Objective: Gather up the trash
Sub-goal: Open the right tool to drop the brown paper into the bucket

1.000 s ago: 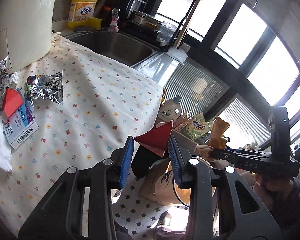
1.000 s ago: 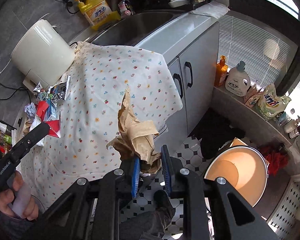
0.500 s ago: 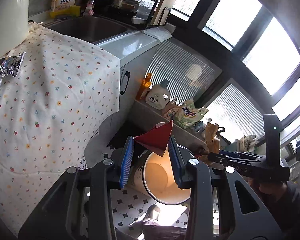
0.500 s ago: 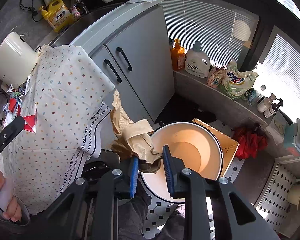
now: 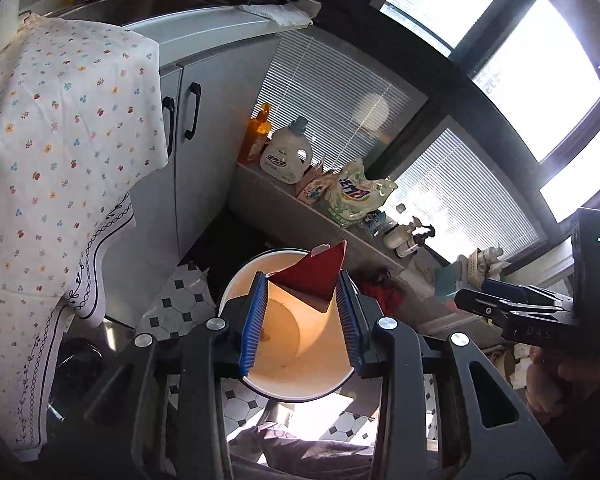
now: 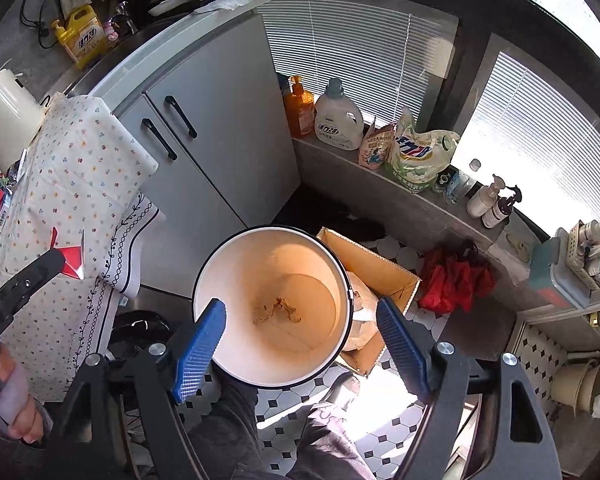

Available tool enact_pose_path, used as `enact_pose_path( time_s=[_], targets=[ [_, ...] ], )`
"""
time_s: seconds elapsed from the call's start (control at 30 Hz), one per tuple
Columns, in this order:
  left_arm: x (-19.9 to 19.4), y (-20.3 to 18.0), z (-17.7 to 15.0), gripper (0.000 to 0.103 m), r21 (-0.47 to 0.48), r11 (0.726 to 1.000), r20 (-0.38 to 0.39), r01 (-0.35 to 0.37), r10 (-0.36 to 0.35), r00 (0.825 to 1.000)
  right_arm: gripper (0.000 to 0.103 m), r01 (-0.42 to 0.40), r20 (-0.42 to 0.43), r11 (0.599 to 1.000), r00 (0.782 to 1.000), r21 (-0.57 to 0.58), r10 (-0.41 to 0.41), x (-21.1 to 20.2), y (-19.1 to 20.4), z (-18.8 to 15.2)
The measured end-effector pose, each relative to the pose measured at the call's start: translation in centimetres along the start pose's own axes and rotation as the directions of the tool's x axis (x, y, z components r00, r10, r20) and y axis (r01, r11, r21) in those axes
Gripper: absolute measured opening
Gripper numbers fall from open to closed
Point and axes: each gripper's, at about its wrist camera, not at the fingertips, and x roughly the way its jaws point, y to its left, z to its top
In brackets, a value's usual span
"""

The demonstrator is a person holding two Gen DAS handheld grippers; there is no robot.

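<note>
White bin on tiled floor, centre frame. Right gripper spread wide, empty, above bin. Left gripper clamps red folded paper over bin's 12 o'clock rim. Brown crumpled paper lies on bin bottom.

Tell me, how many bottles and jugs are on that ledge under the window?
4: an orange pump bottle, a white detergent jug beside it, then a white pump bottle and a dark pump bottle farther right. Bags between may hide more.
</note>
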Motion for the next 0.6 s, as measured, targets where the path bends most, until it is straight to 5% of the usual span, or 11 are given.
enact_pose_path(
  time_s=[0.1,0.23,0.6],
  targets=[
    [2.1,-1.5,-0.4,0.036,-0.012,0.999,-0.029,0.030,-0.030,0.999,0.076,0.022,0.011,1.000,1.000,-0.005,-0.022,-0.8,-2.3,-0.6],
    [3.1,-3.6,-0.5,0.078,-0.015,0.998,-0.027,0.057,-0.057,0.998,0.076,0.037,0.012,0.999,0.999,0.020,-0.037,-1.8,-5.2,-1.2],
    [-0.2,-3.7,1.0,0.089,0.008,1.000,0.051,-0.029,0.029,0.998,0.079,-0.005,0.051,1.000,0.999,0.016,0.004,-2.8,-5.8,-0.3]
  ],
)
